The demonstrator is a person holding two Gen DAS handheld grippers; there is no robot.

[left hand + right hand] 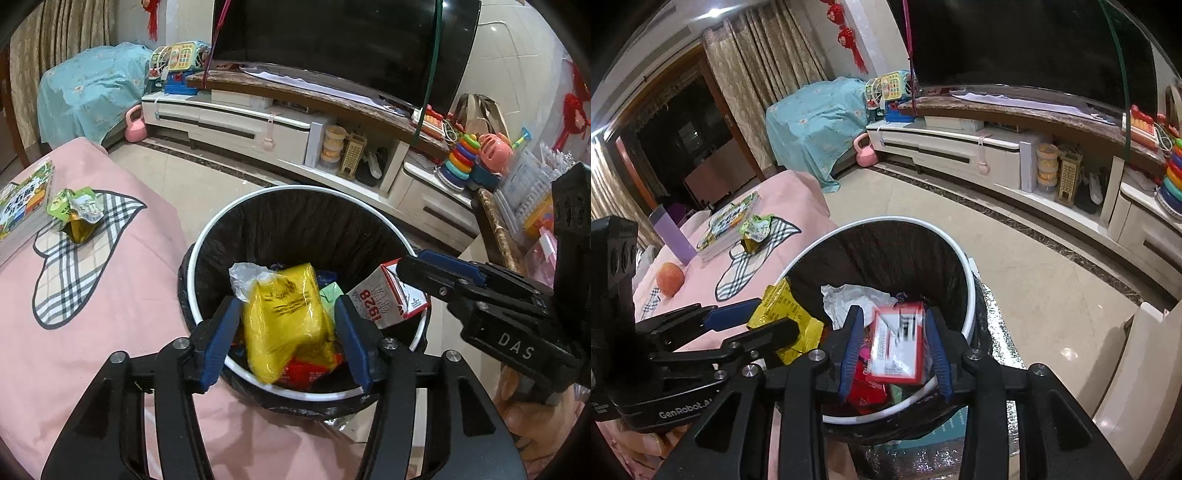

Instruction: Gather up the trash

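Note:
A black-lined trash bin with a white rim (pixel 207 236) (pixel 964 258) stands beside the pink-covered table (pixel 92 350). My left gripper (pixel 286 306) (pixel 775 317) hangs over the bin, open, with a yellow plastic bag (pixel 284 314) (pixel 783 306) loose between its blue pads. My right gripper (pixel 893 314) (pixel 410 264) is over the bin's right side, open. A red and white carton (pixel 897 343) (pixel 384 299) sits blurred between its pads, with small gaps on both sides. Red wrappers (pixel 306 373) and white plastic (pixel 846 299) lie inside the bin. A torn green snack wrapper (pixel 75 212) (pixel 757 229) lies on the table.
On the table are a book (pixel 26 203) (pixel 727 221), a purple bottle (pixel 670 236) and an apple (pixel 669 278). A white TV cabinet (pixel 240 122) with toys runs along the far wall, with tiled floor (pixel 1015 258) before it. A person's hand (pixel 535 417) holds the right gripper.

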